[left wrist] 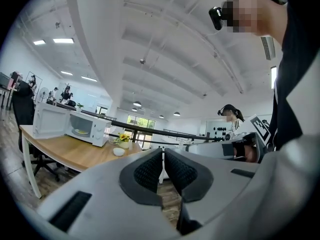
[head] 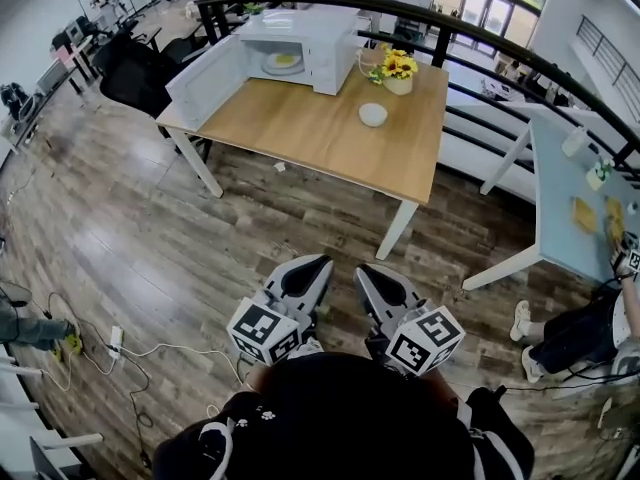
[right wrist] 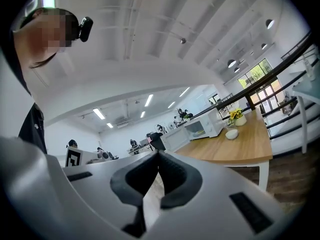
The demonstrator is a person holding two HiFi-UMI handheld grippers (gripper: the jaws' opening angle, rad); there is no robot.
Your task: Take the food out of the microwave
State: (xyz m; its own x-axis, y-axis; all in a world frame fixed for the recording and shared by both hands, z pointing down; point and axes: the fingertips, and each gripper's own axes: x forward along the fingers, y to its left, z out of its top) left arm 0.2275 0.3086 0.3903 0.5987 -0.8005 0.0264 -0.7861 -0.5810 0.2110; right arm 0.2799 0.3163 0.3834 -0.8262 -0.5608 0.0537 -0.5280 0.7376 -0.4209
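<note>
A: Food?
B: Plate of food (head: 283, 61) inside the microwave (head: 312, 28), door open, at the desk (head: 300, 133) far-left corner.
A: Grippers?
B: Left gripper (head: 318, 264) and right gripper (head: 367, 272) both pinched closed, empty, well short of the desk's near edge. Open floor between. Bowl (head: 373, 114) toward the far-right corner.

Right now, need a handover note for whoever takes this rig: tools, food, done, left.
Left tool: shut, empty, held low by the body.
Right tool: same.
Microwave stands at the far edge of the table, door open; food on a plate inside.
Done: door open.
Left: approach the table, lift the plate out, probably set it on the bare wood.
</note>
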